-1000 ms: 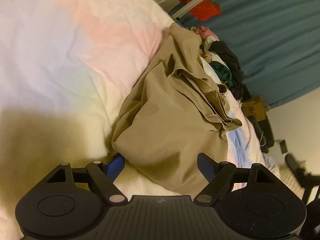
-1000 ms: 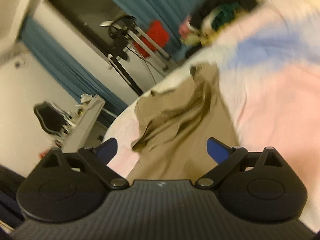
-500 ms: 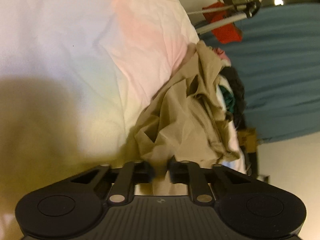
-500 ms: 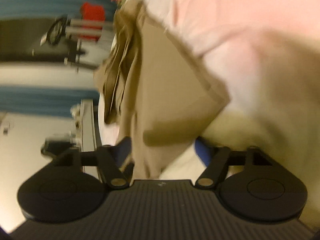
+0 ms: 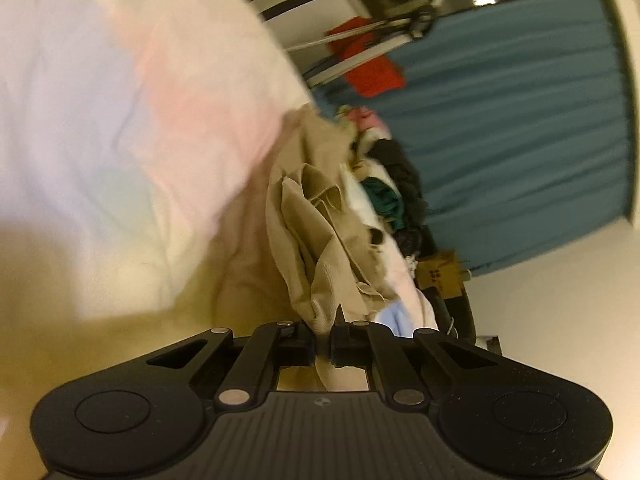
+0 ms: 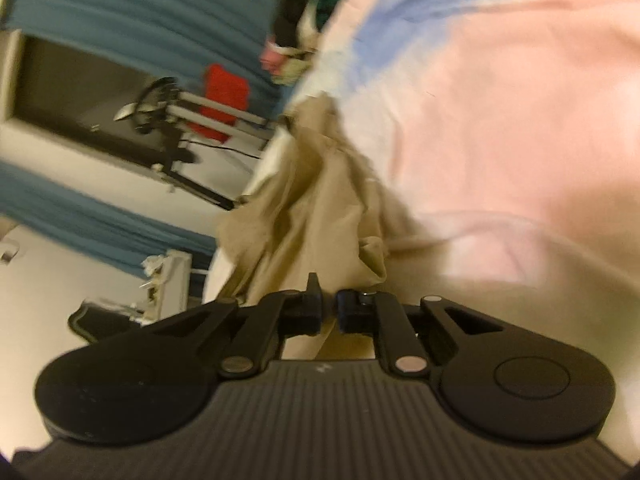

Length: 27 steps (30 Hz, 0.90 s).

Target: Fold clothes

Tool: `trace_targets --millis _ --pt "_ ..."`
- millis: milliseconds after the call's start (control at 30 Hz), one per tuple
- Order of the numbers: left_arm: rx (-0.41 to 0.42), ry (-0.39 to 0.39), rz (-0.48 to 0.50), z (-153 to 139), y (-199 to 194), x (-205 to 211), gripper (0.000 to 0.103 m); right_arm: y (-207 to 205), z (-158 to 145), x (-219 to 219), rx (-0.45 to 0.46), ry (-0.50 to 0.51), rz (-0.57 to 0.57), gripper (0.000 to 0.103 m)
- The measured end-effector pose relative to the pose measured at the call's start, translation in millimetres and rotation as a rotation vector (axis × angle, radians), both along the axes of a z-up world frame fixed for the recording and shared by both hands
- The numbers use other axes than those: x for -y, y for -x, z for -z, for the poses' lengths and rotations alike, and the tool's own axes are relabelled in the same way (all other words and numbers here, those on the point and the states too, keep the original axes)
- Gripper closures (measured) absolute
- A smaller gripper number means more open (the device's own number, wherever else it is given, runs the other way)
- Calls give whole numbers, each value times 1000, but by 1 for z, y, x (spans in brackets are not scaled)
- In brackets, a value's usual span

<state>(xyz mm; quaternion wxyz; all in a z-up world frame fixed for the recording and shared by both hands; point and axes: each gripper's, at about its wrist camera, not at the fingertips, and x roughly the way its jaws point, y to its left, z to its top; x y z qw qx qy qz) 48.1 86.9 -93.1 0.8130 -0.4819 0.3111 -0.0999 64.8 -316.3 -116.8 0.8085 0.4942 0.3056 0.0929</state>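
At lower centre of both views, left gripper (image 5: pixel 322 346) and right gripper (image 6: pixel 329 314), wide apart a second earlier, had clamped the crumpled tan cotton garment (image 5: pixel 320 240) on the pastel bedsheet (image 5: pixel 120 120); lifting could begin.

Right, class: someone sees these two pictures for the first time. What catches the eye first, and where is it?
First, the crumpled tan garment at the centre of both views, on a pastel pink-and-blue bedsheet. The left gripper and the right gripper are each shut on a fold of it, low in their frames. Behind, a heap of other clothes lies before a teal curtain.
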Motion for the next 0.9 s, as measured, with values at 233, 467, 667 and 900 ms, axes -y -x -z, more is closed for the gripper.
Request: trace_targets --millis 233,467,667,900 --pt "77 10 19 -35 78 3 97 68 -44 10 197 43 -28 93" --pt "142 89 -8 -69 173 9 97 170 -70 25 343 17 10 93" --pt "89 61 -36 -83 145 15 97 137 -83 22 275 25 29 93" --pt "-46 -22 -69 -78 26 10 95 17 -81 5 43 44 44 93"
